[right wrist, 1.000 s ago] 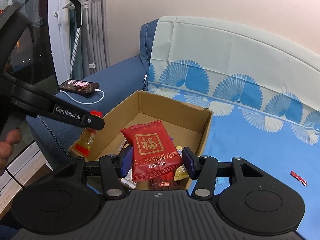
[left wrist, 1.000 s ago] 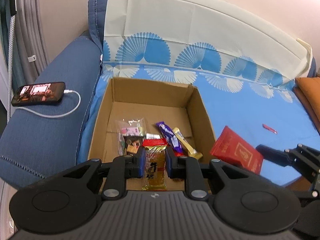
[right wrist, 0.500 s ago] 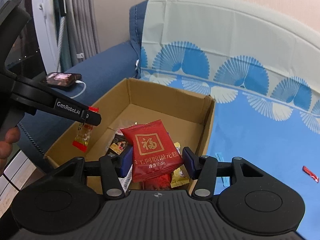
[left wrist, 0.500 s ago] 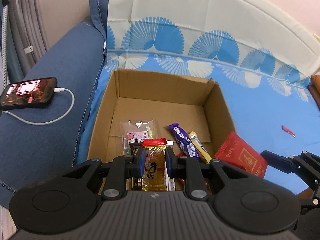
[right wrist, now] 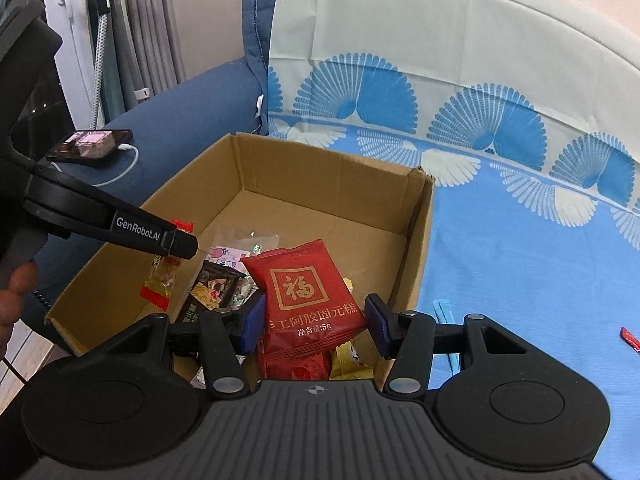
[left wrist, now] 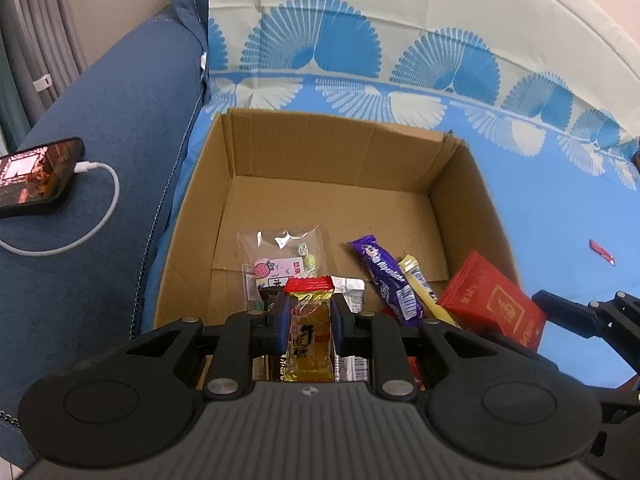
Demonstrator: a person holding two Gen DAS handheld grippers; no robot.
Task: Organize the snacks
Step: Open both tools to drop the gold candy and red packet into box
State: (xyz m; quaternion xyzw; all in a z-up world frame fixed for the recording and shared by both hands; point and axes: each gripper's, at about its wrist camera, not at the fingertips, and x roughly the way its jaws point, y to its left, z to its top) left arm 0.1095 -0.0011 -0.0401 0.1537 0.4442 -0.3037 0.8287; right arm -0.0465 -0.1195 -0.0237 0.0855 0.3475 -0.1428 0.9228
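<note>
Holding yellow candy (left wrist: pixel 310 334) | left claw (left wrist: pixel 310 322) | over cardboard box (left wrist: pixel 336 148)

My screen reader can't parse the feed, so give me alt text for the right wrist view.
The right gripper holds a red snack packet over the near end of an open cardboard box that sits on a blue fan-print sofa cover. At left, the left gripper dangles a yellow candy above the snacks in the box.
</note>
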